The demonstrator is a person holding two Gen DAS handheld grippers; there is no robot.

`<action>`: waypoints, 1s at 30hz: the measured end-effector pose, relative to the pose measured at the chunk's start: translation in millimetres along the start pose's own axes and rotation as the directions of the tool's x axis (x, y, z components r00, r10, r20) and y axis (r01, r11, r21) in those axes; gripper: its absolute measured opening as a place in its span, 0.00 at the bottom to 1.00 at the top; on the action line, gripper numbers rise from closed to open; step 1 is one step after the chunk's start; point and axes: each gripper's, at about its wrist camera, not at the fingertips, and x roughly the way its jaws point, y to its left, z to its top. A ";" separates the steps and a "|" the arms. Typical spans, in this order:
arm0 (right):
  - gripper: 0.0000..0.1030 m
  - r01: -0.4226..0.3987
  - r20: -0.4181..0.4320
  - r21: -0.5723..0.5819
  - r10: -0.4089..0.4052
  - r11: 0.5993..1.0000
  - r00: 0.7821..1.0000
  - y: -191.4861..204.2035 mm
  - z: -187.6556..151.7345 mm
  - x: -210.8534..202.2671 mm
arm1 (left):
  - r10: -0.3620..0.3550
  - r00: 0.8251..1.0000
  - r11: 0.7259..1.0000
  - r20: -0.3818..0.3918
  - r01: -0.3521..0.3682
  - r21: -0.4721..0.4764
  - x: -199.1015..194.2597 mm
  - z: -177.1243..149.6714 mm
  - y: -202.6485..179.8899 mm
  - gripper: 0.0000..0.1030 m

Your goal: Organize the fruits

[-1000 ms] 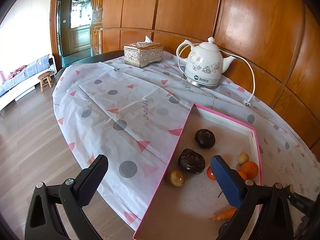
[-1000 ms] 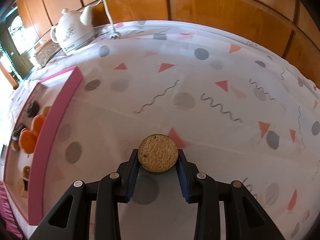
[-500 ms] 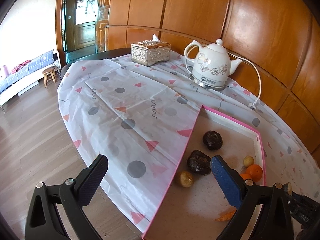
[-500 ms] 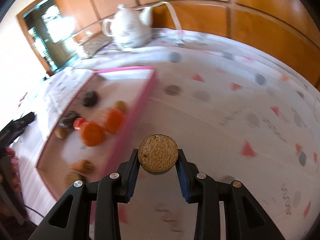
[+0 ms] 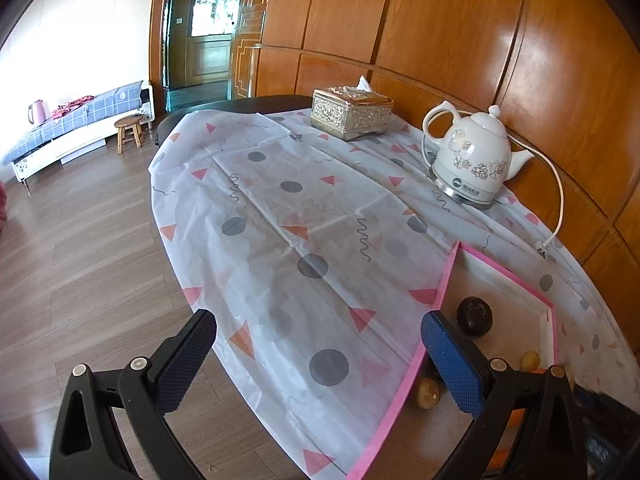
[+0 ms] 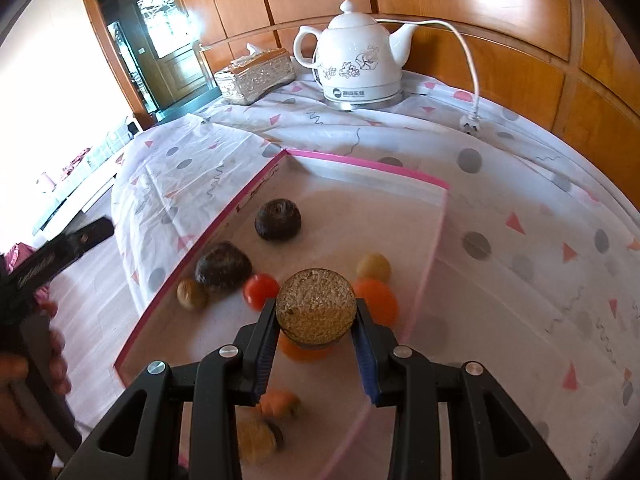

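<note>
I've swung the right hand-held gripper [image 6: 316, 344], pinching a round brown rough-skinned fruit [image 6: 316, 306], over the pink-rimmed tray [image 6: 360, 164]; dropped here, it could knock the orange fruit [image 6: 378, 300].

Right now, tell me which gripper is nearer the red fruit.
Right. The right gripper holds a brown fruit just beside the red fruit; the left gripper hangs open past the tray's edge.

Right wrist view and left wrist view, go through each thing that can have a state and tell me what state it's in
Right gripper: shut on the round brown fruit, held above the tray.
Left gripper: open, nothing between its fingers.
Pink-rimmed tray: open-topped, several fruits lying loose inside.
White kettle: upright on its base, lid on.
Kettle cord: unplugged, its plug lying on the tablecloth.
Tissue box: a tissue sticking out the top.
</note>
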 end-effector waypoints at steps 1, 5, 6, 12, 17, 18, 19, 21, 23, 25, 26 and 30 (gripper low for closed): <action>0.35 0.009 -0.006 0.010 -0.009 1.000 1.000 0.0 3.2 6.1 | -0.001 1.000 1.000 -0.001 0.001 0.004 0.3 -0.4 -0.7 1.00; 0.37 0.007 0.000 0.011 -0.007 1.000 1.000 0.9 12.0 21.1 | -0.002 1.000 1.000 0.000 0.002 0.025 1.8 -3.4 -4.9 1.00; 0.37 0.003 0.001 0.012 -0.003 1.000 1.000 1.3 12.8 21.6 | -0.001 1.000 0.999 -0.001 0.001 0.034 2.4 -4.6 -6.7 1.00; 0.42 -0.003 0.008 0.017 0.003 1.000 1.000 0.8 8.9 15.9 | -0.016 1.000 0.998 -0.008 0.017 0.067 2.3 -10.6 -15.7 1.00; 0.42 -0.002 0.020 0.028 0.001 1.000 1.000 -0.7 0.4 7.3 | -0.036 0.999 0.993 0.007 0.035 0.114 -4.8 -14.7 -28.5 1.00; 0.42 0.000 0.022 0.029 -0.001 1.000 1.000 -0.7 -1.4 5.8 | -0.039 0.999 0.992 0.010 0.038 0.119 -6.0 -15.2 -30.0 1.00; 0.42 0.004 0.023 0.033 -0.005 0.999 1.000 -0.8 -3.9 4.1 | -0.046 0.999 0.991 0.013 0.044 0.127 -8.0 -16.1 -32.6 1.00; 0.42 0.008 0.024 0.038 -0.009 0.999 1.000 -1.2 -7.6 1.6 | -0.056 0.998 0.989 0.013 0.054 0.135 -10.2 -17.3 -35.3 1.00; 0.42 0.019 0.028 0.041 -0.020 0.999 0.999 -1.1 -11.8 -2.0 | -0.064 0.998 0.988 0.018 0.060 0.145 -13.3 -18.6 -38.5 1.00; 0.42 0.028 0.039 0.047 -0.029 0.998 0.999 -1.8 -15.7 -6.4 | -0.073 0.997 0.986 0.026 0.068 0.154 -17.0 -19.4 -42.0 1.00; 0.43 0.030 0.044 0.053 -0.032 0.998 0.999 -2.5 -16.7 -8.2 | -0.077 0.997 0.985 0.030 0.071 0.157 -18.6 -19.7 -43.4 1.00; 0.44 0.053 0.067 0.070 -0.057 0.996 0.996 -5.0 -22.5 -18.1 | -0.092 0.995 0.982 0.040 0.084 0.169 -25.1 -21.8 -48.4 1.00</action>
